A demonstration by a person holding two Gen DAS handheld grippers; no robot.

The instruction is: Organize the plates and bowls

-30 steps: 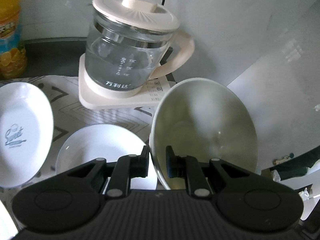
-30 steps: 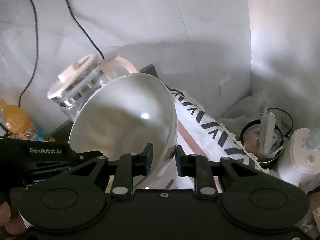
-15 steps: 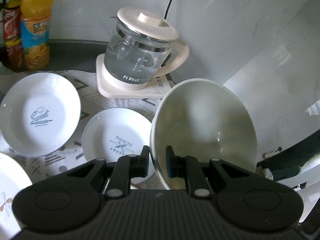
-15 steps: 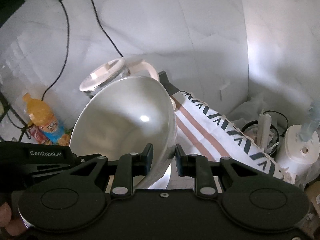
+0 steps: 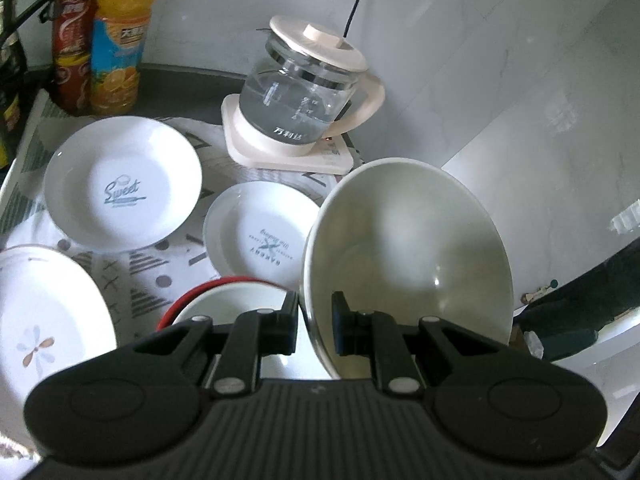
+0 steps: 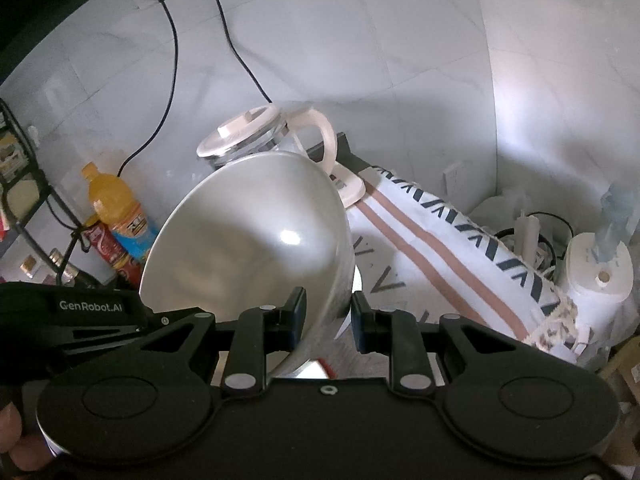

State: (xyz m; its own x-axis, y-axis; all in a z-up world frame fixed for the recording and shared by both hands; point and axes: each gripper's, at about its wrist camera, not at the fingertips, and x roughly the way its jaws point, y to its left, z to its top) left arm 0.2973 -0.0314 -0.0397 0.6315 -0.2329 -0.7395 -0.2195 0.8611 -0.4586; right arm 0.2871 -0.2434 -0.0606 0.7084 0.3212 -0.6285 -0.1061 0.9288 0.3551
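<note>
A large white bowl (image 5: 408, 248) hangs tilted in the air, held by both grippers at opposite sides of its rim. My left gripper (image 5: 315, 308) is shut on the bowl's left rim, one finger inside and one outside. My right gripper (image 6: 328, 308) is shut on the right rim of the same bowl (image 6: 248, 232). Below it on the patterned cloth lie a "Sweet" plate (image 5: 122, 182), a "Bakery" plate (image 5: 260, 232), a flower plate (image 5: 44, 320) and a red-rimmed bowl (image 5: 216, 296), partly hidden by the left gripper.
A glass kettle (image 5: 308, 96) with a cream lid stands on its base at the back by the wall. An orange drink bottle (image 5: 120, 40) and a red can (image 5: 72, 48) stand at the back left. A striped cloth (image 6: 440, 232) hangs over the counter's right edge beside a white appliance (image 6: 600, 272).
Both grippers have drawn back from the kettle with the bowl still held between them. More plates and the red-rimmed bowl have come into the left wrist view.
</note>
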